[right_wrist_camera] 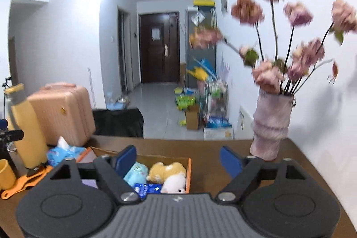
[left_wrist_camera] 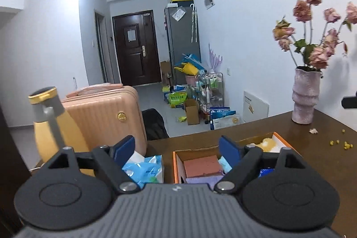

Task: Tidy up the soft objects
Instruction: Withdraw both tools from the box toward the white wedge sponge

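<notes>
An orange cardboard box [right_wrist_camera: 189,171] sits on the brown table and holds soft things: a tan plush [right_wrist_camera: 167,171], a white plush [right_wrist_camera: 175,184], a light-blue plush [right_wrist_camera: 136,173] and a blue packet [right_wrist_camera: 148,189]. In the left wrist view the box [left_wrist_camera: 175,167] shows a pink block [left_wrist_camera: 202,167], a lilac item [left_wrist_camera: 202,180] and the tan plush [left_wrist_camera: 266,144]. A blue tissue pack [left_wrist_camera: 146,167] lies left of the box; it also shows in the right wrist view [right_wrist_camera: 63,150]. My left gripper [left_wrist_camera: 177,152] is open and empty above the box's left end. My right gripper [right_wrist_camera: 178,160] is open and empty above its right end.
A pink vase with dried roses [right_wrist_camera: 271,124] stands on the table's far right, also in the left wrist view [left_wrist_camera: 304,96]. A yellow bottle [right_wrist_camera: 24,126], a yellow cup [right_wrist_camera: 6,174] and an orange tool [right_wrist_camera: 26,182] stand at left. A pink suitcase [left_wrist_camera: 107,117] stands beyond the table edge.
</notes>
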Demonstrator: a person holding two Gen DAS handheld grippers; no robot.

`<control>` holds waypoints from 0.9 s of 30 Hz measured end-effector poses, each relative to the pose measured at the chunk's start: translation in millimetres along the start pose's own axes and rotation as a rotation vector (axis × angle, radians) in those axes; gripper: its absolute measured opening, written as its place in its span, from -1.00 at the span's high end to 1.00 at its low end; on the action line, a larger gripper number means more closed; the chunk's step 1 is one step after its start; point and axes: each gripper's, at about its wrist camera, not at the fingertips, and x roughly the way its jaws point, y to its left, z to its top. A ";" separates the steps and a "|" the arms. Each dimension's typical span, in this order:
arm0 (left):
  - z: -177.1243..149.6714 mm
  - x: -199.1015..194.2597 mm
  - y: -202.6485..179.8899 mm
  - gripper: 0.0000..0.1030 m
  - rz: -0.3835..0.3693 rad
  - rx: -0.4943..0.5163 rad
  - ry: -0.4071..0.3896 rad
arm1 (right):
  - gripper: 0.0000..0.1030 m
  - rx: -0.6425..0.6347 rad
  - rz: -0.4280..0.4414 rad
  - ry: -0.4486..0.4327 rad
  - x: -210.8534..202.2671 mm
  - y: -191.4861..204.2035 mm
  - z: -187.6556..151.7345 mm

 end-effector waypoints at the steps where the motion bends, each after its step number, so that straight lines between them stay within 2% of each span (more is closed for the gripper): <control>1: -0.4 -7.6 -1.1 -0.67 -0.002 -0.007 -0.004 | -0.66 0.007 0.006 -0.011 -9.4 2.5 0.3; 6: -6.2 -46.8 2.8 -0.72 -0.002 -0.022 -0.038 | -0.68 -0.013 0.011 -0.071 -50.9 11.8 -3.2; 11: -21.0 -76.8 7.6 -0.80 -0.011 -0.046 -0.060 | -0.70 -0.034 0.020 -0.119 -88.0 24.6 -23.5; 14: -41.4 -97.3 7.1 -0.84 0.029 -0.037 -0.083 | -0.71 -0.029 0.029 -0.153 -112.2 27.2 -44.2; 17: -69.8 -121.5 4.3 -0.93 0.034 -0.042 -0.104 | -0.76 -0.003 0.076 -0.184 -143.1 29.9 -76.8; 20: -105.0 -147.1 -1.8 -0.99 -0.002 -0.059 -0.118 | -0.77 -0.009 0.125 -0.188 -168.8 36.3 -114.8; 25: -158.7 -180.1 -19.3 -1.00 -0.035 -0.075 -0.142 | -0.77 -0.055 0.126 -0.156 -194.4 53.3 -182.0; 27: -178.8 -187.2 -22.9 -1.00 -0.051 -0.114 -0.116 | -0.77 -0.060 0.100 -0.130 -198.9 57.5 -208.0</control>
